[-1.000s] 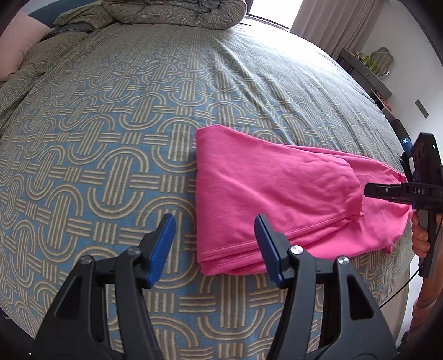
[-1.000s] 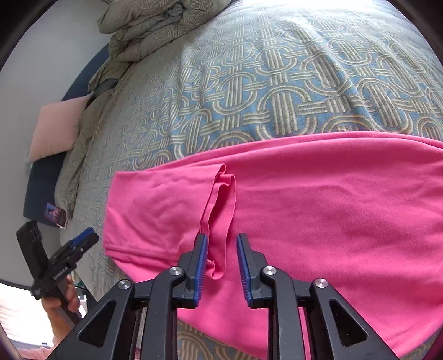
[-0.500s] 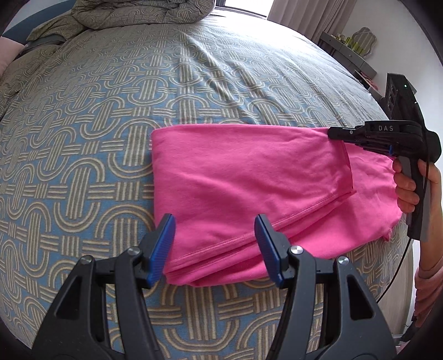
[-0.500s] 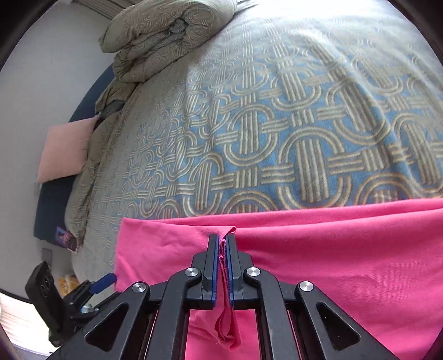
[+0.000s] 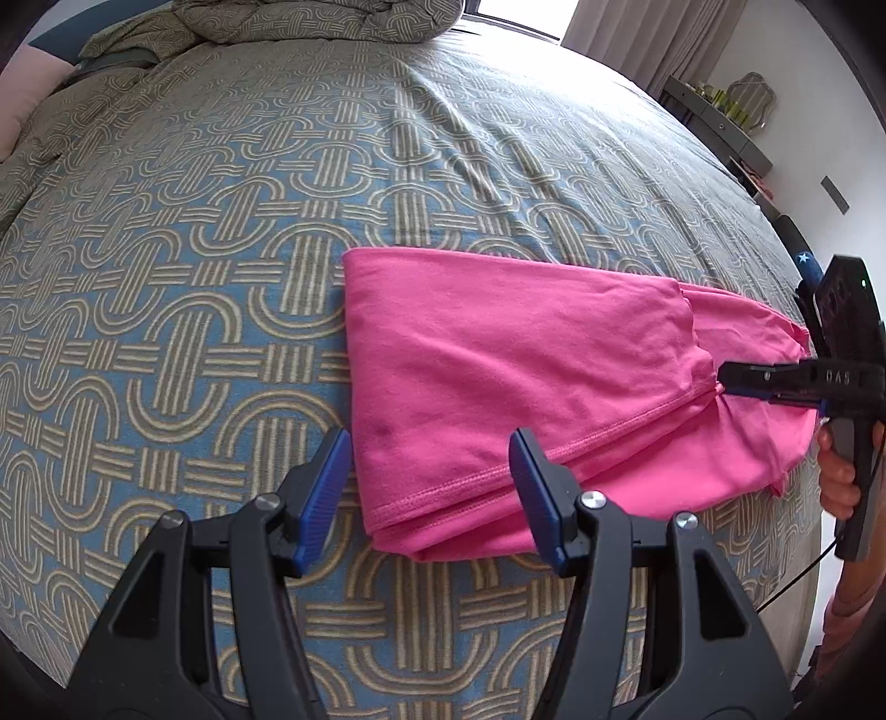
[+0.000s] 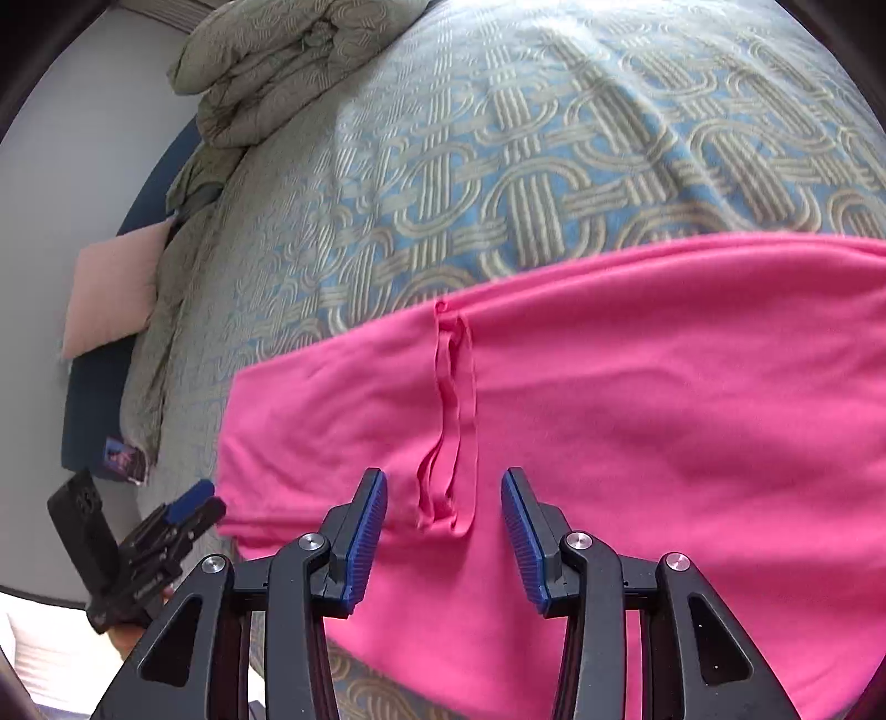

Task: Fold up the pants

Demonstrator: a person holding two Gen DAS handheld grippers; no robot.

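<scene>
Here, bright pink knit pants, folded over into a long tapering bundle, lie flat on a bed cover woven in blue with tan interlocking loop bands. The bundle sits toward the near edge of the bed, its wide folded end pointing into the bed and its narrower end running off toward the right in the left wrist view.

Left gripper, black frame with blue ribbed pads: jaws spread wide, nothing between them. It hangs over the near hemmed corner of the pants; the left pad lines up with the folded edge, the right pad over the stitched hem. Contact with the cloth cannot be told.

Right gripper, same build: jaws well apart, gripping nothing. Between and just beyond its pads a narrow upright crease of pink cloth runs away from the camera across the pants. From the left wrist view, this gripper comes in from the right with its tip at a gathered pucker in the fabric, a hand on its handle.

Beyond: a bunched grey-green patterned duvet heaped at the far end of the bed, a pale pink square pillow off the bed's side, pale curtains by a bright window.
</scene>
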